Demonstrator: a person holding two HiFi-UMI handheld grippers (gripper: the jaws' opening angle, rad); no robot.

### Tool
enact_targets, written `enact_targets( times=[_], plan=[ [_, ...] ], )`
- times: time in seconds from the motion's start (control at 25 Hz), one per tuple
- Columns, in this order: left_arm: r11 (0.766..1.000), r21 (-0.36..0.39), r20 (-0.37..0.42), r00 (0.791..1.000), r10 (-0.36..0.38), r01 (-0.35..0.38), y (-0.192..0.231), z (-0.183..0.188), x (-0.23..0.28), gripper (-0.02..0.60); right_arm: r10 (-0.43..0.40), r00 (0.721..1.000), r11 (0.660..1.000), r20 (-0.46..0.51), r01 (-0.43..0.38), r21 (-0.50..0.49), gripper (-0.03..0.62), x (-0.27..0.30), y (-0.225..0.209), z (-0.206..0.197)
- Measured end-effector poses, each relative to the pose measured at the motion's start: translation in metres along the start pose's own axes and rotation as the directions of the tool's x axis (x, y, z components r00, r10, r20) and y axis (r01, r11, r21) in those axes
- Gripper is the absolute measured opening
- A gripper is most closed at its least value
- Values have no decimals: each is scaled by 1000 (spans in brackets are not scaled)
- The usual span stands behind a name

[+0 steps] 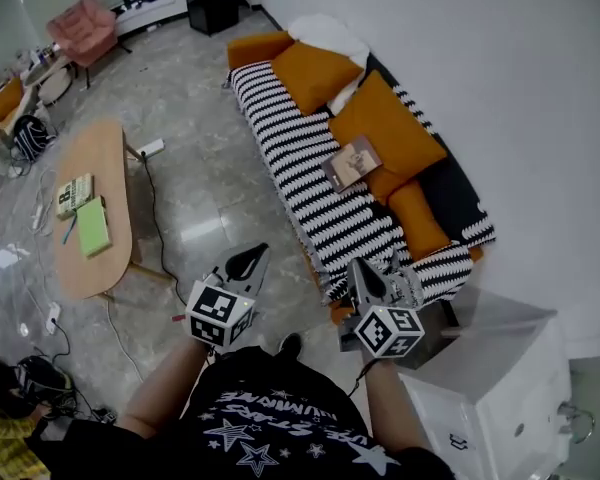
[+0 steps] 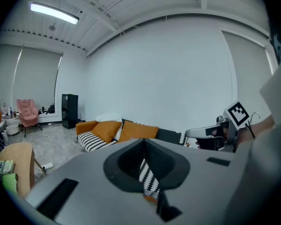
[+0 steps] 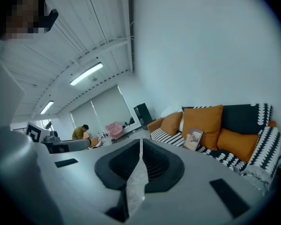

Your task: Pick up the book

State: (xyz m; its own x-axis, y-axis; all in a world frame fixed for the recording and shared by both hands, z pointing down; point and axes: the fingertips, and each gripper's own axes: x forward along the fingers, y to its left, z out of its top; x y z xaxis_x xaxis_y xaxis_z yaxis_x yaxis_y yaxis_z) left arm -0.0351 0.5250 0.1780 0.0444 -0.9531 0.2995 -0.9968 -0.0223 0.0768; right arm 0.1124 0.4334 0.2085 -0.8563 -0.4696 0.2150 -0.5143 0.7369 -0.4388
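The book [image 1: 352, 161] leans face-up against an orange cushion [image 1: 390, 126] on the black-and-white striped sofa [image 1: 300, 173]. The right gripper view has the book [image 3: 194, 138] propped at the same cushion, well ahead of the jaws. Both grippers hang in front of me, short of the sofa's near end. My left gripper [image 1: 257, 254] is over the floor, jaws together and holding nothing. My right gripper [image 1: 359, 265] is near the sofa's corner, also shut and empty. From each gripper's own camera, the left gripper [image 2: 143, 144] and the right gripper [image 3: 140, 143] show their jaws meeting at a thin seam.
An oval wooden coffee table [image 1: 85, 263] on the left carries a green notebook [image 1: 92, 226] and another book [image 1: 75, 194]. A white cabinet [image 1: 490, 378] stands right of me beside the sofa end. Cables run across the floor. A person [image 3: 80, 132] stands far back in the room.
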Motion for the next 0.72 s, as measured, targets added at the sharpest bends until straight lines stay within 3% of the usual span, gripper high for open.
enact_targets(
  times=[0.44,0.72],
  plan=[
    [999,-13,-23,999,37,-38,24,3,28,8,11,999,999,-42,-10,41,34,40,-29,3],
    [998,-25,-55,997,-51,50,59,1,80,6,-68,997,996,-37,70,56,34,79,-47,15]
  ],
)
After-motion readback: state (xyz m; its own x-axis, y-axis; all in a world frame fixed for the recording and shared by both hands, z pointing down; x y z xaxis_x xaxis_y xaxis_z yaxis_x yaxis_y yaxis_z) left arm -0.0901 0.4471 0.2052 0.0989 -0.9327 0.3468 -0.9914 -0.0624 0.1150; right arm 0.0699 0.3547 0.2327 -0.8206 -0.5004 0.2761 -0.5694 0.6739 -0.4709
